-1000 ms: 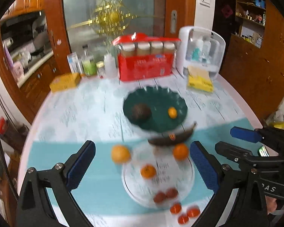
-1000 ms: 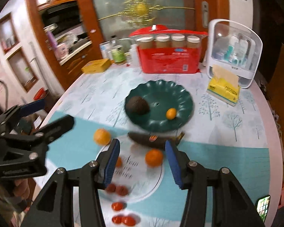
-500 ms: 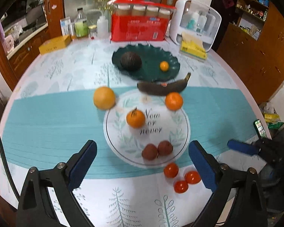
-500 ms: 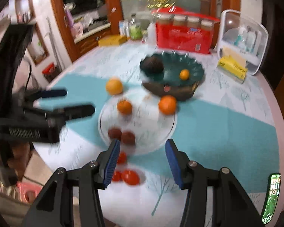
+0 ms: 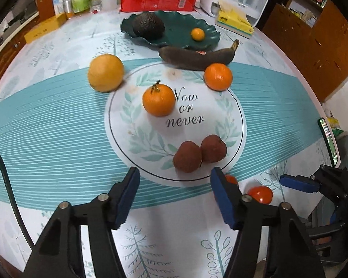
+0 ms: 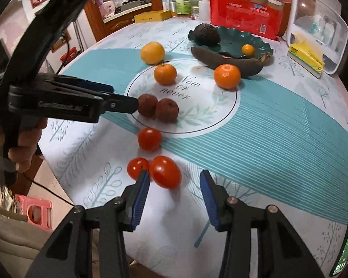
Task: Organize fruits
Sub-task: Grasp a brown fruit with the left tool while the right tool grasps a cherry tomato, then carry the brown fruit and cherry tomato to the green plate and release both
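Nearer now: tomato (image 6: 165,172) between right tongs (image 6: 175,193).

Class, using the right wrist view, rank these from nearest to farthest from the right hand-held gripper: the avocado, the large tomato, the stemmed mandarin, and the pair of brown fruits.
1. Large tomato, just ahead of the right hand-held gripper.
2. Brown fruits, on the circle's near-left edge.
3. Stemmed mandarin, on the circle's far side.
4. Avocado, on the green plate.
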A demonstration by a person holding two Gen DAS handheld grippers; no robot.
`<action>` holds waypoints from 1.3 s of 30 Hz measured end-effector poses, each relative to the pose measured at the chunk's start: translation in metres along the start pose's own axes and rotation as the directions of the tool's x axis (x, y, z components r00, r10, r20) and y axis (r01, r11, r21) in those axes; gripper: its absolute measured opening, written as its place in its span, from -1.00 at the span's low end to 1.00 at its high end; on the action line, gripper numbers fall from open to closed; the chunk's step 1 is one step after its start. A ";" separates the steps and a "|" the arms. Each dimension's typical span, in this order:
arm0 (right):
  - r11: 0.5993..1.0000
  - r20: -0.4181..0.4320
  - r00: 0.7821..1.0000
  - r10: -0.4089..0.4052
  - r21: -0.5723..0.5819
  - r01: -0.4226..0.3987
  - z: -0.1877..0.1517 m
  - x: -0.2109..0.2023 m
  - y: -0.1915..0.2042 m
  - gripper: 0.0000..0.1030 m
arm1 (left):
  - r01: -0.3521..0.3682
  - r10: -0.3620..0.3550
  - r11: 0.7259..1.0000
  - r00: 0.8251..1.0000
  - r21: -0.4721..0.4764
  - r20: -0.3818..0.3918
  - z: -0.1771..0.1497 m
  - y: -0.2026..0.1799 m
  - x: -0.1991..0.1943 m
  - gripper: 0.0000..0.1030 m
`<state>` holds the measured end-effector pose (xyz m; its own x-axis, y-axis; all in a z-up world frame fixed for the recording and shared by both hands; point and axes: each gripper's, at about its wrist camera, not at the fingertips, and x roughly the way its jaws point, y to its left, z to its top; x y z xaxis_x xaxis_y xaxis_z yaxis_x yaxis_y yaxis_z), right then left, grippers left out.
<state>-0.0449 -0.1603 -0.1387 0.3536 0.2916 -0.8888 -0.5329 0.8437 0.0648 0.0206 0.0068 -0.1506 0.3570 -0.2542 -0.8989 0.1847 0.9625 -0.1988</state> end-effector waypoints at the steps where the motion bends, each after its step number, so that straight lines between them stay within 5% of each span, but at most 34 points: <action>1: 1.000 -0.004 1.000 -0.001 -0.008 0.001 -0.001 0.002 0.001 -0.16 | 0.004 -0.004 1.000 1.000 0.002 -0.002 0.001 0.000 0.001 0.13; 13: 0.999 -0.009 0.999 0.041 -0.017 -0.041 0.001 0.018 0.004 -0.23 | 0.063 -0.063 0.998 0.997 0.000 -0.040 0.012 0.000 0.024 -0.08; 23: 0.997 -0.024 0.997 0.073 0.005 -0.073 0.003 0.022 -0.002 -0.42 | 0.100 -0.100 0.995 0.994 -0.001 -0.035 0.023 -0.002 0.035 -0.46; 39: 0.995 -0.002 0.998 0.056 0.089 -0.055 0.018 0.008 -0.027 -0.43 | 0.052 -0.052 0.999 0.998 0.001 0.045 0.035 -0.003 -0.012 -0.50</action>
<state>-0.0142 -0.1726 -0.1399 0.3217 0.3372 -0.8848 -0.4814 0.8629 0.1538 0.0477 0.0039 -0.1262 0.3879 -0.3076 -0.8688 0.2042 0.9479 -0.2444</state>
